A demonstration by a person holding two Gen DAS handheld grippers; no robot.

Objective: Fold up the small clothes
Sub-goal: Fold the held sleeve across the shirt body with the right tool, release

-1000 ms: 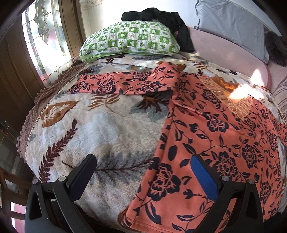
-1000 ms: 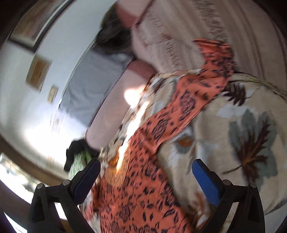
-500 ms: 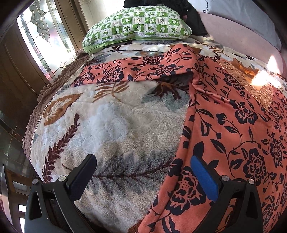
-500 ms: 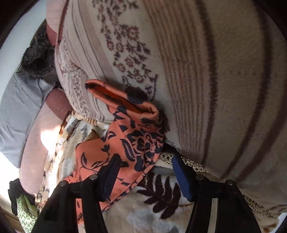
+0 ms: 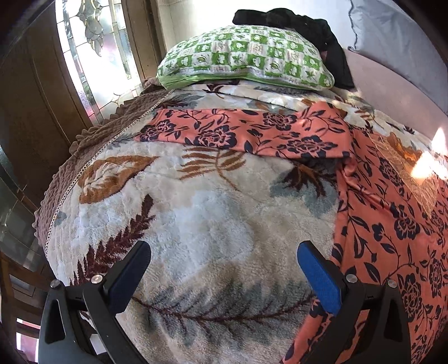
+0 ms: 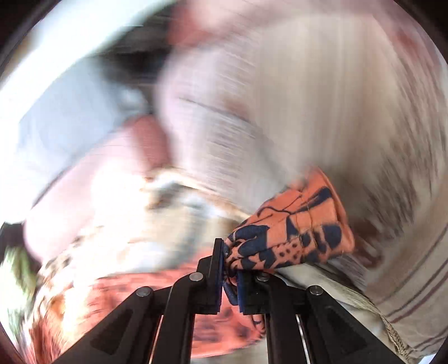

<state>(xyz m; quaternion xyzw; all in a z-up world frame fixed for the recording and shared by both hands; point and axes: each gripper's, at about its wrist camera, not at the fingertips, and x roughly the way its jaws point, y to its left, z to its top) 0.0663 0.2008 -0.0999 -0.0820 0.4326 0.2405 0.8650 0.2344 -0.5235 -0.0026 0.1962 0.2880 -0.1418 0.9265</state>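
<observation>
An orange garment with dark blue flowers (image 5: 392, 212) lies spread on the bed, one sleeve (image 5: 246, 131) stretched out to the left. My left gripper (image 5: 224, 268) is open above the leaf-patterned blanket, just left of the garment's side edge, with nothing between its fingers. In the right wrist view, which is heavily blurred, my right gripper (image 6: 230, 275) is shut on the end of the garment's other sleeve (image 6: 296, 238), whose cuff bunches out beyond the pads.
A leaf-patterned fleece blanket (image 5: 179, 212) covers the bed. A green checked pillow (image 5: 249, 58) with black clothing (image 5: 308, 25) on it lies at the head. A glass door (image 5: 92, 53) stands left of the bed. A striped cream cushion (image 6: 350, 98) lies beside the held sleeve.
My right gripper closed on the sleeve end and swung away with it, rolling. My left gripper slid left off the garment's edge onto bare blanket and stayed open.
</observation>
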